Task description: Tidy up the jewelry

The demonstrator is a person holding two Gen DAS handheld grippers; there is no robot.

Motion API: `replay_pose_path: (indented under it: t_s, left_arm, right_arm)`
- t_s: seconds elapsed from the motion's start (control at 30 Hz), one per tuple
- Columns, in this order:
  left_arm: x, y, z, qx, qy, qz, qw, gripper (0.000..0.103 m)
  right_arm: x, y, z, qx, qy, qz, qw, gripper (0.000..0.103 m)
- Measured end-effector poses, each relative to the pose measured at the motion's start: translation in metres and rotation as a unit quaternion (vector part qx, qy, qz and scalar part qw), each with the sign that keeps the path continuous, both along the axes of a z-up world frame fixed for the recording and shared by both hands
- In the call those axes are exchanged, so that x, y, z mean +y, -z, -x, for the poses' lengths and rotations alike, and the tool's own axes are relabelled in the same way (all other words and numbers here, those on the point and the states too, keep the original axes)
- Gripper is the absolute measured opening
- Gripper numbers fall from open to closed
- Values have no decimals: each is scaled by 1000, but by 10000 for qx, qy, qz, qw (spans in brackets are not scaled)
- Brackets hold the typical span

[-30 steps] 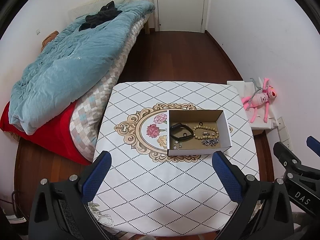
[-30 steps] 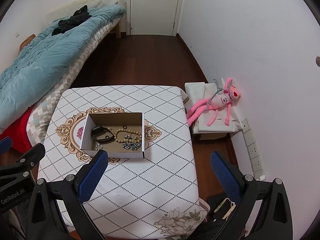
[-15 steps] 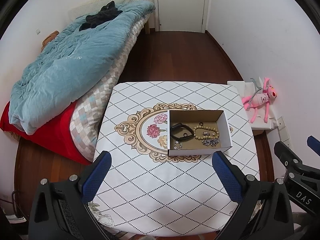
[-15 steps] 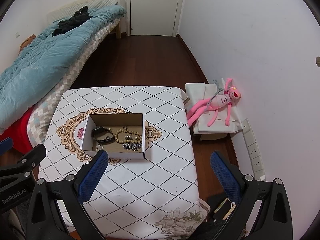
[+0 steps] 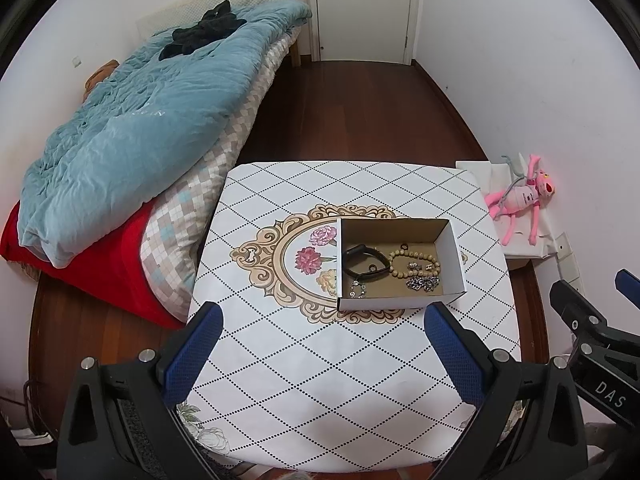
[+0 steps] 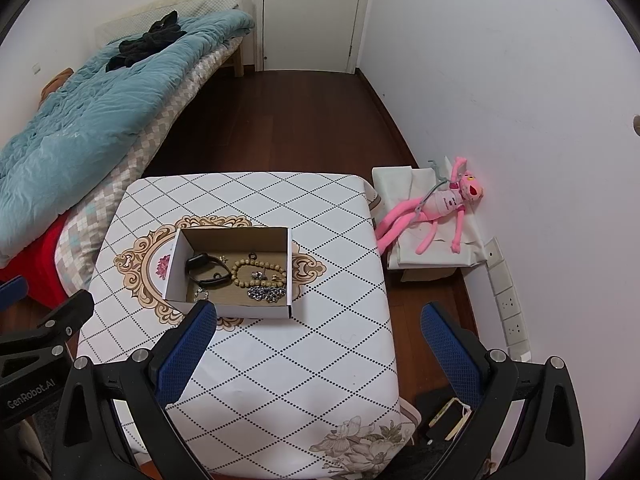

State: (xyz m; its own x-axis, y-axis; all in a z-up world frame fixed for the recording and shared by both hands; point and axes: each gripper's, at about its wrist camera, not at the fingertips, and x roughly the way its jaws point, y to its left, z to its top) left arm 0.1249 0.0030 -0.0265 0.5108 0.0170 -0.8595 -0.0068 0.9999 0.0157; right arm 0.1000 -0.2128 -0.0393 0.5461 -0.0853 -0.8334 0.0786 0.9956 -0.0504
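An open cardboard box [image 5: 452,248] [image 6: 176,264] stands on the table with the diamond-pattern cloth [image 5: 320,380] [image 6: 300,360]. In it lie a black band [image 5: 366,262] [image 6: 206,267], a wooden bead bracelet [image 5: 414,263] [image 6: 256,271], a silver chain [image 5: 423,283] [image 6: 266,293] and small pieces. My left gripper [image 5: 322,350] is open and empty, held above the table's near side. My right gripper [image 6: 318,350] is open and empty, above the table's near right edge.
A bed with a blue quilt [image 5: 132,128] stands left of the table. A pink plush toy [image 6: 436,208] lies on white cloth by the right wall. A closed door [image 6: 312,12] is at the far end. A dark bag with a phone [image 6: 448,420] sits on the floor.
The right gripper has drifted slightly left, so the box sits a bit further right in its view. The left view is nearly unchanged. Both stay open.
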Motion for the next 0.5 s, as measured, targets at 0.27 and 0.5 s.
replay_pose_path:
  t_s: [0.27,0.5]
  left_arm:
    - [0,0,0,6,-9,3,10000,103]
    - [1,1,1,-47,-6,29,10000,103]
  right_arm:
    - [1,-1,-1,3,-4,23,10000,103]
    - [1,-1,-2,9,-41,22,10000,103]
